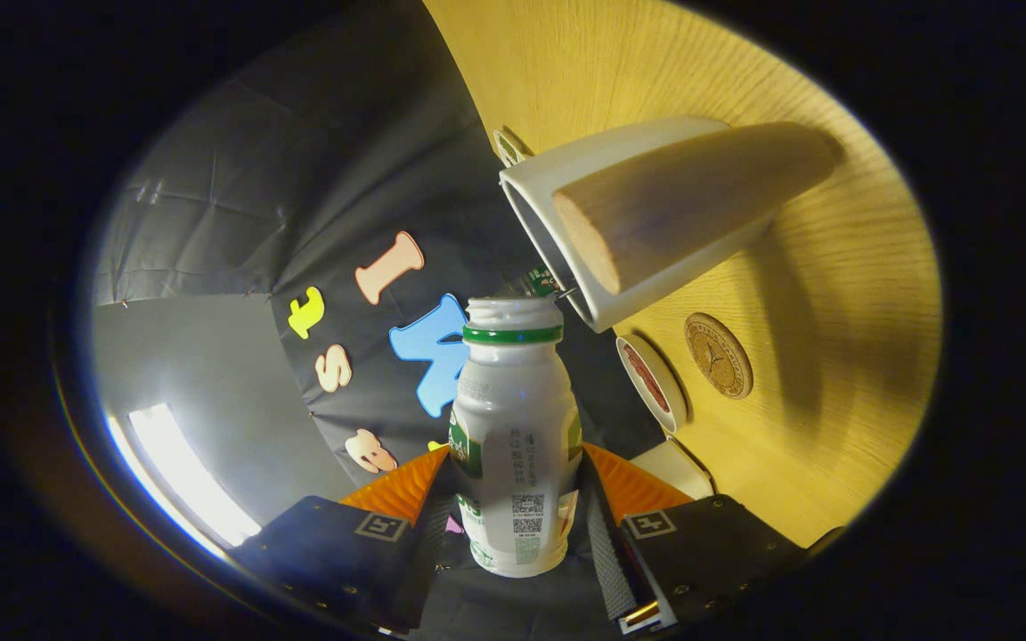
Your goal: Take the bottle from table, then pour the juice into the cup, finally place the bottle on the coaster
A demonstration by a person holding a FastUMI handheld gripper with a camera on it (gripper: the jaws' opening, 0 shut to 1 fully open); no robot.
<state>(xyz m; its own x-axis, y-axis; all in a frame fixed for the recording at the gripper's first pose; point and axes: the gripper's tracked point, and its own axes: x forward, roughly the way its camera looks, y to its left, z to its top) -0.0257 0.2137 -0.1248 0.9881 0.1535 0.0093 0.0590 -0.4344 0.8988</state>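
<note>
Gripper (513, 499) clamps the juice bottle (515, 445) at frame centre; its open mouth nears the white cup (655, 231) upper right, so tip slowly over the rim

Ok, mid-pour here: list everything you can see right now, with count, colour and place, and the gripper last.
bottle: one, white with a green neck ring, cap off, between the jaws, mouth close to the cup's rim.
cup: one, white with a wooden handle, on the table just beyond the bottle.
coaster: one, round, brown, on the table beside the cup.
lid: one, white with red inside, next to the coaster.
table: one, light wood.
gripper: one, jaws pressed on both sides of the bottle.
</note>
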